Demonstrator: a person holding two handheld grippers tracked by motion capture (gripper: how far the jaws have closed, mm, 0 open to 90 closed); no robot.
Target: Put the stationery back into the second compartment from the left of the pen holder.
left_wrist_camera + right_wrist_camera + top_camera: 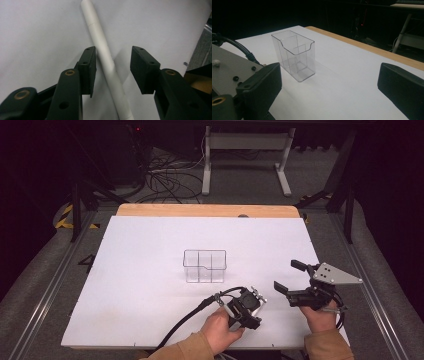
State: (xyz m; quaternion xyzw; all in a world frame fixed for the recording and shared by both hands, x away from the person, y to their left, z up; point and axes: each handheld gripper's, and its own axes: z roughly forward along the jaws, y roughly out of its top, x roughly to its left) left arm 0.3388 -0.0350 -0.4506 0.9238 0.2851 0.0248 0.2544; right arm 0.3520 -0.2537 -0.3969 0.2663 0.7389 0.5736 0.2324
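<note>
White tube point(107, 62) between left gripper point(113, 67) jaws — untouched

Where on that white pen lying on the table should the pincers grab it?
Around the middle of its barrel, from straight above. The white pen lies flat on the white table, long and thin, so the jaws should close across its width. The left gripper is already placed so, open, one jaw on each side.

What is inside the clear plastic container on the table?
The clear container looks empty: through its walls I see only thin inner dividers and the white table. A white pen lies elsewhere, between the open left gripper jaws.
</note>
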